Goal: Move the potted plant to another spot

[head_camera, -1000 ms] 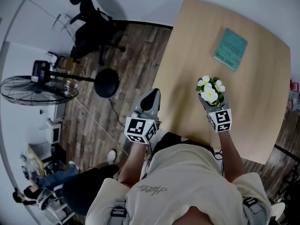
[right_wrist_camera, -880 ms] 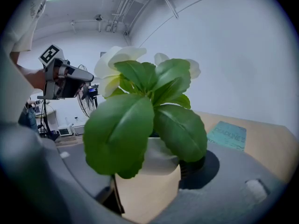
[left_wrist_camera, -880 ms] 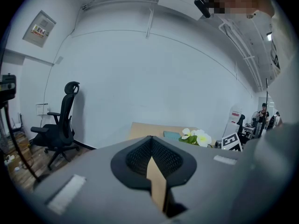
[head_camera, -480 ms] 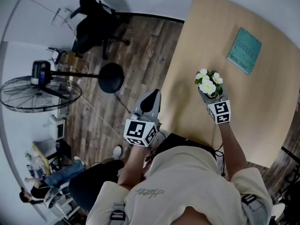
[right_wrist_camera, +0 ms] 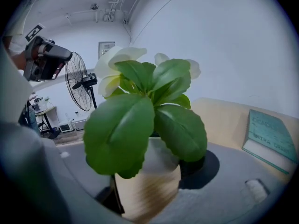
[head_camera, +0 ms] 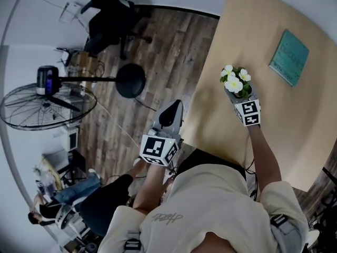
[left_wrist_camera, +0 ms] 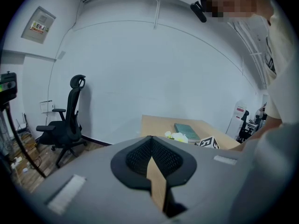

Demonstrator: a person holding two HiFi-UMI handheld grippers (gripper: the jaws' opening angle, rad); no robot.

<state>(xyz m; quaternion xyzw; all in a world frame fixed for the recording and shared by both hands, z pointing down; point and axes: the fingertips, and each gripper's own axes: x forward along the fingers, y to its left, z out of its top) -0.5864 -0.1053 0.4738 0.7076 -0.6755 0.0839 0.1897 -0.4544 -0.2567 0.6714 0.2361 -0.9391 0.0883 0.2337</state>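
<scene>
Potted plant: your right gripper (head_camera: 236, 92) holds the potted plant (head_camera: 235, 80) in the upper right of the head view, over the left part of the wooden table (head_camera: 274, 141).
Right gripper: its jaws are spread wide and pinch the pale pot on both sides. They grip low, probably so that the leaves and blooms stand free above them.
Plant's pose: it is upright, with the leaves filling the middle of the right gripper view. No view shows whether the pot's base touches the table.
Left gripper: your left gripper (head_camera: 169, 113) has its jaws pressed together with nothing between them. It is at the lower middle of the head view, beside the table's left edge, and points towards the wall and the chair. It appears to be held aside because one gripper is enough for this pot.
Task stage: judging by the grip, the plant is being carried and has not yet been set down.
Free space: bare tabletop lies around the plant. The teal book (head_camera: 288, 57) is well apart from it, further right and higher in the frame.
Count, task things: one potted plant with three white blooms showing, and two grippers.
Count, surroundings: one table, one book, one standing fan (head_camera: 47, 107) at the left and one black office chair (head_camera: 108, 15) at the top.
</scene>
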